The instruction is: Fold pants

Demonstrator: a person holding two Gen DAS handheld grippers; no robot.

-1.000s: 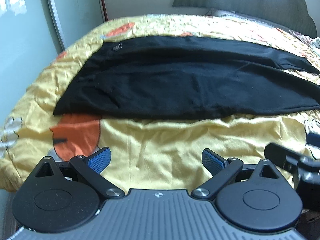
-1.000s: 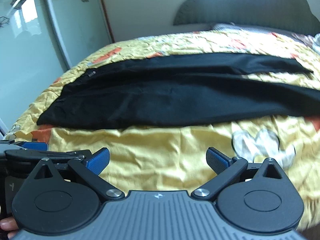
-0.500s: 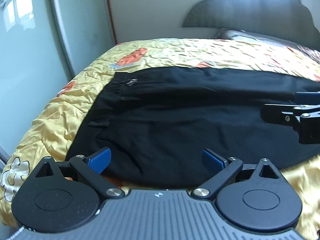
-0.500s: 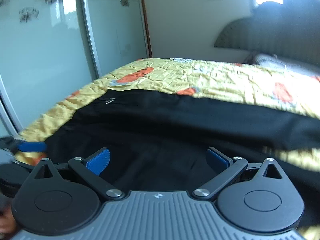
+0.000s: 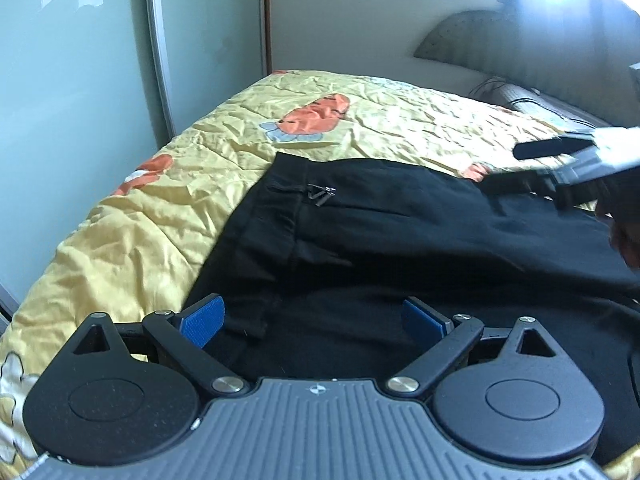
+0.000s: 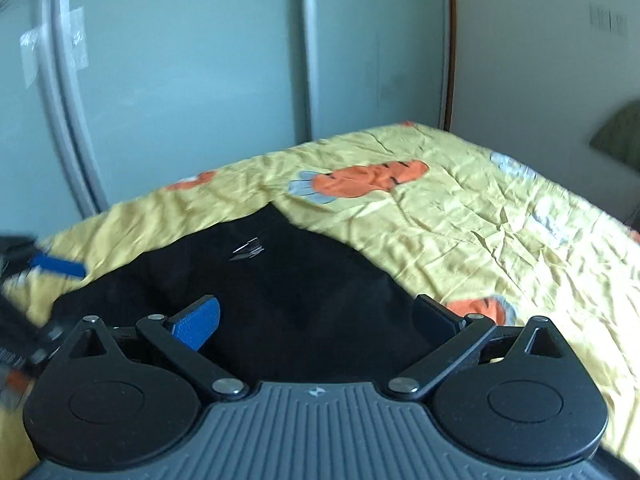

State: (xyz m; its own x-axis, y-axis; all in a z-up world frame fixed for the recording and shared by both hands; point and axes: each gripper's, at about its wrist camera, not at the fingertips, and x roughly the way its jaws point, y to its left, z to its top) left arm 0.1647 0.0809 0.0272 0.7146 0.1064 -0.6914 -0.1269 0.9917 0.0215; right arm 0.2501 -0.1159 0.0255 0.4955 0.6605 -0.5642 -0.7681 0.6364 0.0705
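While the black pants (image 5: 420, 240) lie flat on the yellow bedspread (image 5: 160, 208), waistband end toward the bed's left edge by the glass wardrobe doors (image 6: 180, 80), both grippers hover low over the fabric. Left gripper (image 5: 314, 318) jaws are wide, nothing between the blue pads (image 5: 202, 320). Right gripper (image 6: 316, 318) jaws are also wide and hold nothing, above the waistband near a small metal clasp (image 6: 248, 249).

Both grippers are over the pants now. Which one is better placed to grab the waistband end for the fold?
Left, probably. The left gripper hangs open with the waistband edge of the black pants between its fingers. The right gripper, also open, sits over the far edge, further along the pants.
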